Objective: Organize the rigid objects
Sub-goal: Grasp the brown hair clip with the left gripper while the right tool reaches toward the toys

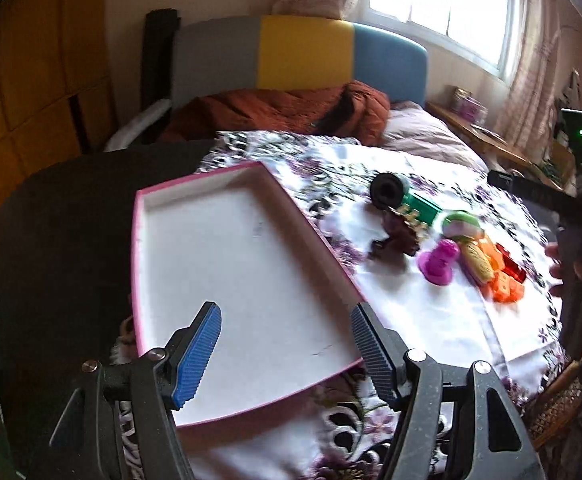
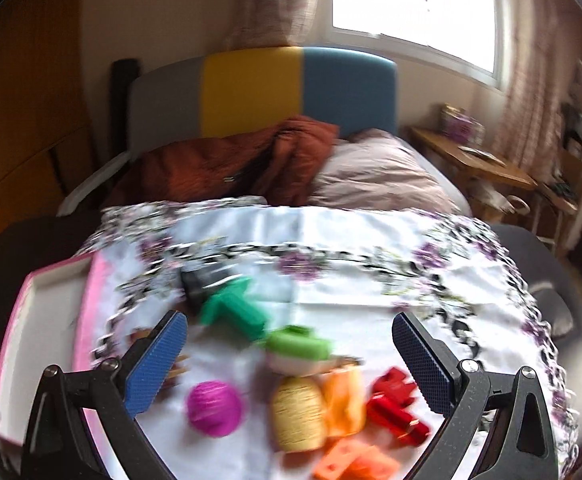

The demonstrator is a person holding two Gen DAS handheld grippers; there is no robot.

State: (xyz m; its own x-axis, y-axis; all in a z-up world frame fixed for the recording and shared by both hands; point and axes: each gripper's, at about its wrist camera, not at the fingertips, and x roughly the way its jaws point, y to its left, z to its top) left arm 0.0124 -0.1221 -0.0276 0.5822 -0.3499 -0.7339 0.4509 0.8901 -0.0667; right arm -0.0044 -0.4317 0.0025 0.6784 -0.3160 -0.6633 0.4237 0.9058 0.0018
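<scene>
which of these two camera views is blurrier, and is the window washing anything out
The right wrist view is blurrier: the toy pieces, like the magenta piece and red piece, smear with motion. The left wrist view is sharper on the pink-rimmed tray, softer toward the toys. In both views the window is blown out to white, and the fisheye bends the room's edges.
</scene>
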